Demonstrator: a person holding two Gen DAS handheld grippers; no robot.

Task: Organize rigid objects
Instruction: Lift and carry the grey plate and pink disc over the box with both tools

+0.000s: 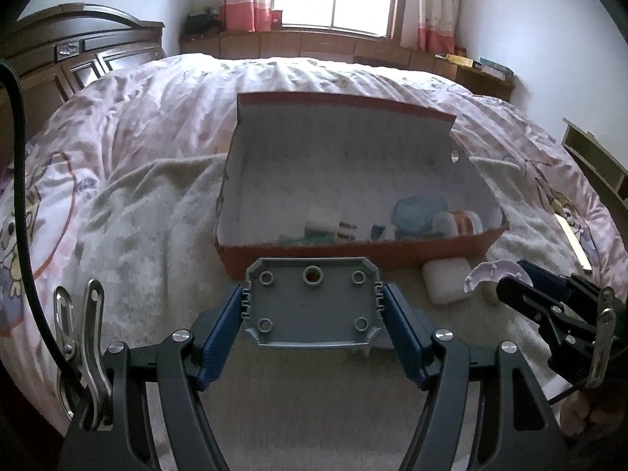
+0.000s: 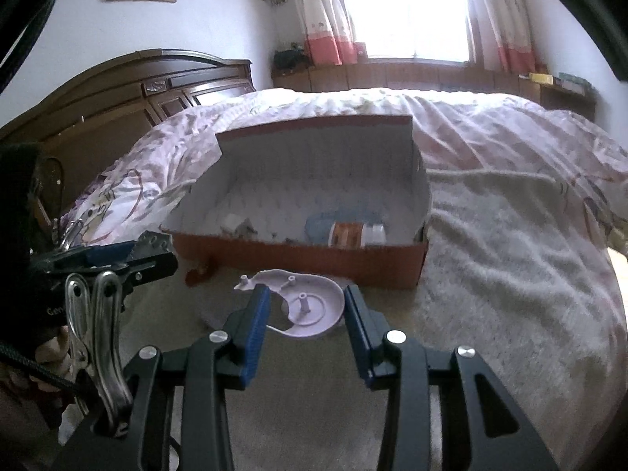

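Observation:
My left gripper (image 1: 312,291) is shut on a grey rectangular plastic plate (image 1: 314,314) with round bosses, held flat above the blanket. In front of it stands an open red box (image 1: 353,254) with a white inside. My right gripper (image 2: 307,293) is shut on a pale lilac curved plastic shell (image 2: 314,308) with small pegs, just short of the box (image 2: 298,256). In the left wrist view the right gripper (image 1: 518,279) shows at the right edge with the lilac shell (image 1: 492,272). In the right wrist view the left gripper (image 2: 129,254) shows at the left edge with the grey plate (image 2: 152,242).
The box holds a blue-lidded tub (image 1: 420,212), a labelled can (image 1: 465,223) and a white-capped jar (image 1: 322,219). A white block (image 1: 447,279) lies on the cream blanket (image 2: 490,274) by the box, and a small red-brown thing (image 2: 200,271) near its left corner. A dark headboard (image 2: 137,90) stands on the left.

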